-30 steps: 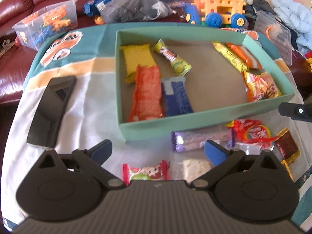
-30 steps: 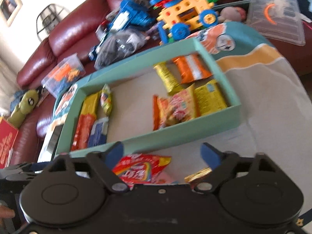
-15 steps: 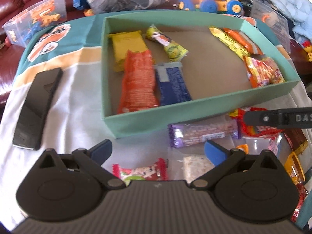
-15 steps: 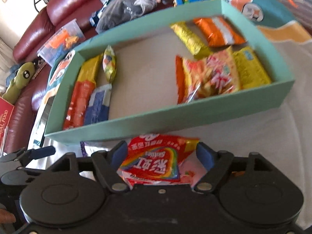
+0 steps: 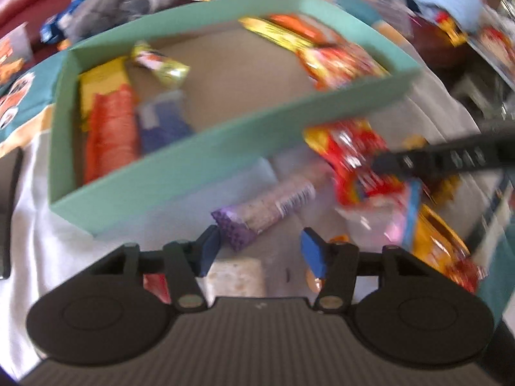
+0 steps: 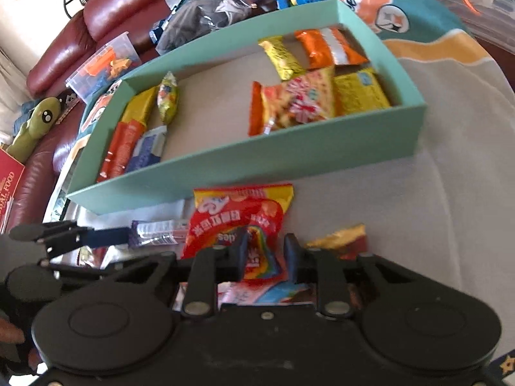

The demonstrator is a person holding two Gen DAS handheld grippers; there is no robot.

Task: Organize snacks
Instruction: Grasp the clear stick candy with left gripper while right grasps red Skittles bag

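Note:
A teal cardboard box (image 6: 244, 164) holds several snack packs along its left and right sides; it also shows in the left wrist view (image 5: 199, 164). My right gripper (image 6: 265, 259) is shut on the near end of a red Skittles bag (image 6: 238, 222), which lies in front of the box and shows in the left wrist view (image 5: 357, 157). My left gripper (image 5: 259, 252) is open, its left pad against the near end of a purple wafer bar (image 5: 264, 207) lying on the cloth. The bar also shows in the right wrist view (image 6: 159, 232).
Loose snacks lie around the grippers: a white pack (image 5: 236, 276), a pink and blue pack (image 5: 396, 225), a yellow-orange pack (image 5: 444, 251) and a gold-brown pack (image 6: 341, 241). A dark phone (image 5: 8, 206) lies far left. Toys and a sofa (image 6: 106, 6) stand behind the box.
My right gripper has closed on the Skittles bag. My left gripper has moved right and forward to the purple bar, with its fingers narrower than before.

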